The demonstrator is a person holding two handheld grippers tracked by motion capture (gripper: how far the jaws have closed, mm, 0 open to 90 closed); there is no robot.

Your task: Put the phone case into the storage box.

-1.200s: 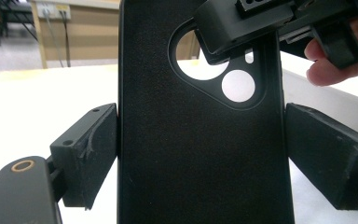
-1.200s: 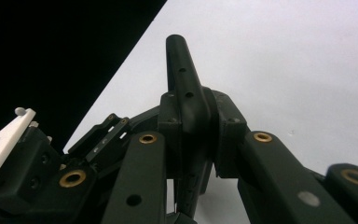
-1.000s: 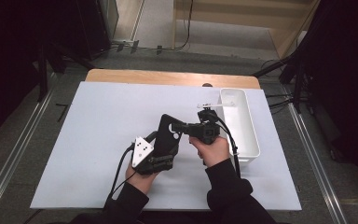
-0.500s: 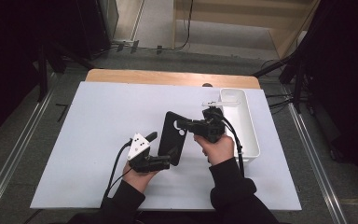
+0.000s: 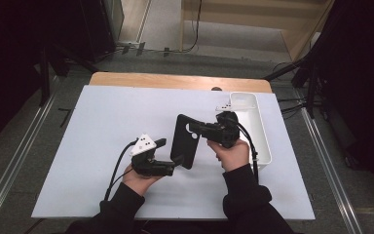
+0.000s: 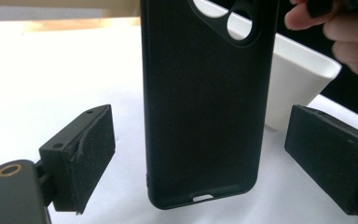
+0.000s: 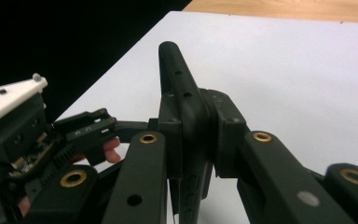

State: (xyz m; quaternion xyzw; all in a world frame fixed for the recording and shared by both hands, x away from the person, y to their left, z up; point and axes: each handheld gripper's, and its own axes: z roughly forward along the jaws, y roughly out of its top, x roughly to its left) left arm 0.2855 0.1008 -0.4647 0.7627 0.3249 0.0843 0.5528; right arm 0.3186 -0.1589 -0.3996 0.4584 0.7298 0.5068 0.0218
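The right tongs (image 7: 193, 135) clamp a black phone case (image 5: 185, 140) by its upper edge, holding it upright above the white surface (image 5: 92, 126) beside the white bin (image 5: 260, 141), its lower end between the wide-open left tongs (image 6: 214, 158).

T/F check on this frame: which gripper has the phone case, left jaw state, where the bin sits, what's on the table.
1. The right gripper is clamped on the black phone case. True.
2. The left gripper is shut on the case. False: its jaws stand open, one on each side of the case's lower end, not touching it.
3. The white bin sits at the table's right side. True.
4. The case lies flat on the white table. False: it is held up off the table, standing on end.
5. The case has round cutouts near its top. True.
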